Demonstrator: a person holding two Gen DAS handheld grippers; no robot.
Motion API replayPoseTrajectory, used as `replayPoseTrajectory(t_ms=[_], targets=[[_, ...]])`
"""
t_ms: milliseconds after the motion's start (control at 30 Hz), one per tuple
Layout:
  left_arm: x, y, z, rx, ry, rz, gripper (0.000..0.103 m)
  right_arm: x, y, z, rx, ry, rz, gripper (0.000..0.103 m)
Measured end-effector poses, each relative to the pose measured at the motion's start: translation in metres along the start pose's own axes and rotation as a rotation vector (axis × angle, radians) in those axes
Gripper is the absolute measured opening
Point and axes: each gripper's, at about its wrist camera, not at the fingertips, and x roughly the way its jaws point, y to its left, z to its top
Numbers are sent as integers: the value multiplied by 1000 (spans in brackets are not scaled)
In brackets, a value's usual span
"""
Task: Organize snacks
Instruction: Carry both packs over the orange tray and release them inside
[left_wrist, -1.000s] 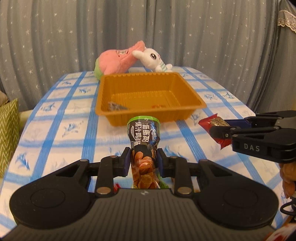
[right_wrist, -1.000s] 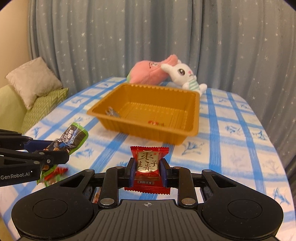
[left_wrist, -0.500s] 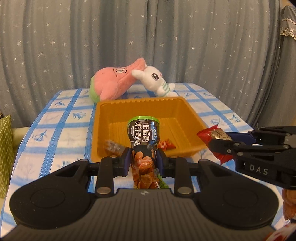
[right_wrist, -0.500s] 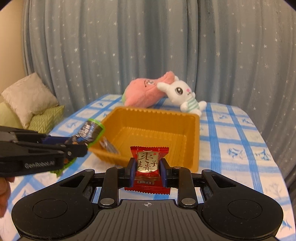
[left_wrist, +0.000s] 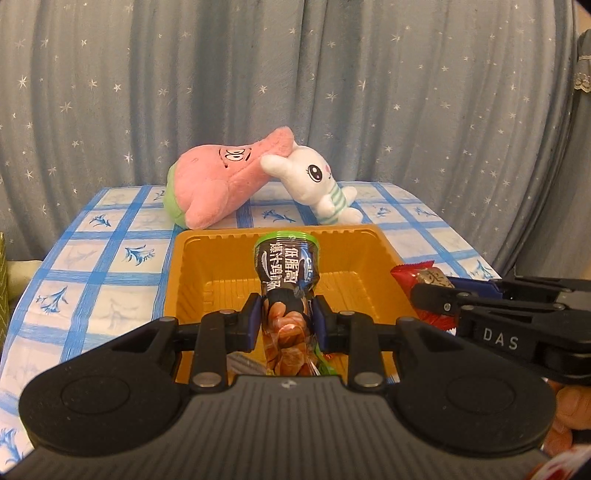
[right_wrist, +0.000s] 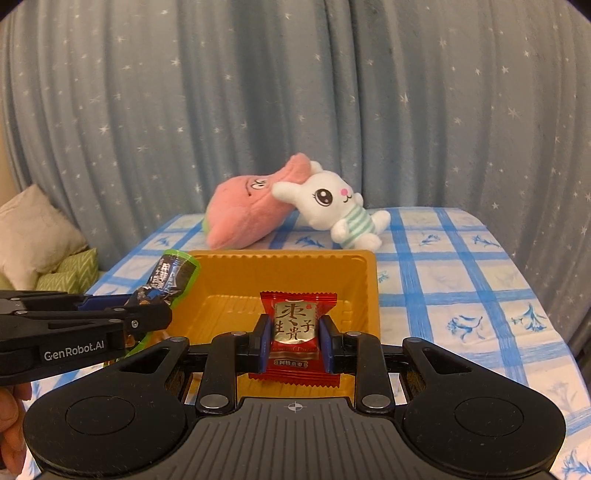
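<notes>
My left gripper is shut on a long black and green snack packet and holds it above the orange tray. My right gripper is shut on a red candy packet, also above the tray. In the left wrist view the right gripper comes in from the right with the red candy over the tray's right rim. In the right wrist view the left gripper comes in from the left with the black packet over the tray's left rim.
A pink plush and a white rabbit plush lie just behind the tray on the blue checked tablecloth. A silver wrapper lies in the tray. Cushions sit left of the table. A grey starred curtain hangs behind.
Both grippers moved forward with their packets, from in front of the tray to above it.
</notes>
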Motion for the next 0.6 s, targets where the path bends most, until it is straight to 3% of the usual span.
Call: replayPoseTrajectory(t_ms=[433,467,500,600], targets=[[44,13,8,-54,28,0,26,46,-10,5,33,43,-21,27],[47,12,8,-52,29,-1,26,49,-11,5,40,45,-20,21],[50,11,8,-47,29,-2,26,52,-12,6,42,50,-17,9],[61,8,7,-36,38,-1,27,58,-15,6,45,56,-24,8]])
